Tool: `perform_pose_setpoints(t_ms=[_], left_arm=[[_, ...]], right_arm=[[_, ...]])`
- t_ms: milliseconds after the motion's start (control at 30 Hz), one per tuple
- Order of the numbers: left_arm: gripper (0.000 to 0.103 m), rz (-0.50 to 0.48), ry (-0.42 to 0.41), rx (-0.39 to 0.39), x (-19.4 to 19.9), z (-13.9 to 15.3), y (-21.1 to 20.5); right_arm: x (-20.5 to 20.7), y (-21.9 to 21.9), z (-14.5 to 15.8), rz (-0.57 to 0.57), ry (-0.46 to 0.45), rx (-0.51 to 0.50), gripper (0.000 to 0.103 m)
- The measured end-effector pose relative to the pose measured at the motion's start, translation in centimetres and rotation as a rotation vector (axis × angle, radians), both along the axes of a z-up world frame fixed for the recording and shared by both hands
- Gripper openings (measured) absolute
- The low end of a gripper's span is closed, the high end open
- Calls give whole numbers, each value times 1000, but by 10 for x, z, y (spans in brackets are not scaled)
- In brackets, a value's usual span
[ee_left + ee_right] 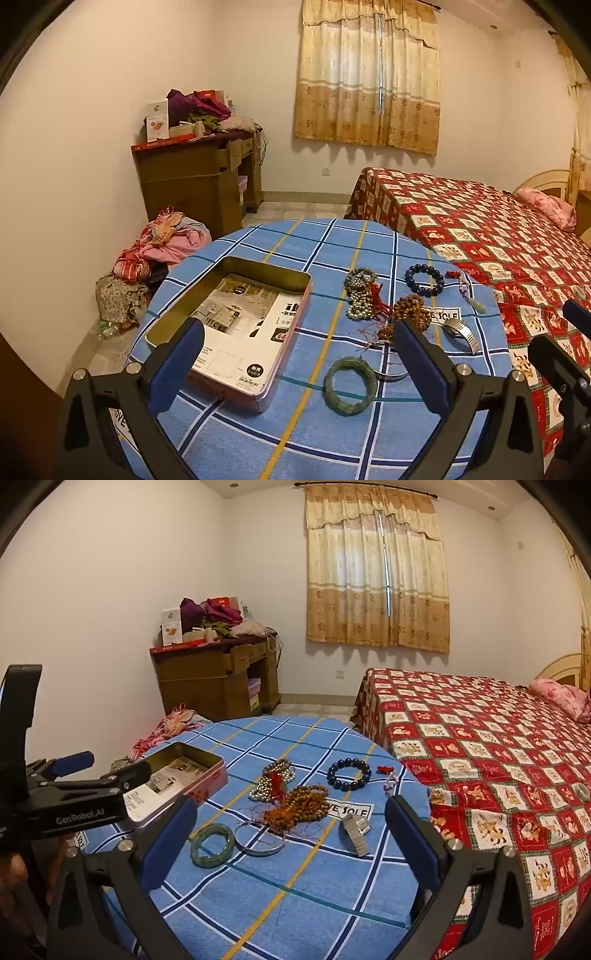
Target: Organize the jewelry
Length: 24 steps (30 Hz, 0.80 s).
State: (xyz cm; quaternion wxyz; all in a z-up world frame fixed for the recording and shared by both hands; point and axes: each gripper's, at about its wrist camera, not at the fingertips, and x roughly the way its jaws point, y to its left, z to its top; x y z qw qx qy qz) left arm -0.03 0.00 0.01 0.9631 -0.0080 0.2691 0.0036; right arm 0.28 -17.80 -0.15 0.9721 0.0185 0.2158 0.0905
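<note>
While both my hand-held grippers hang wide apart and empty above the counter (229,435), the left hand-held gripper (295,360) faces the open tin (236,325). My right hand-held gripper (286,834) frames the green bangle (213,844), silver bangle (260,836) and watch (356,833).

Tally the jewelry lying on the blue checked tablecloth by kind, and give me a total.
Beaded bracelets or strands: 3 (grey-green beads, dark blue bead bracelet, brown wooden beads)
Bangles: 2 (green bangle, thin silver bangle)
Watches: 1 (metal-band watch)
Pendant charms: 1 (red-knot pendant)
Total: 7
</note>
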Motion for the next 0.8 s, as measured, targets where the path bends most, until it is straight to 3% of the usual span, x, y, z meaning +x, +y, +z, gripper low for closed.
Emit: perform_pose_setpoints(t_ms=[467,800], left_arm=[[102,-11,11,-33,-1,-3,2],[102,11,22,12,2,-9,0]], right_arm=[[-2,0,-5,2,16,-15,103],[1,-4,-9,0,38,6,103]])
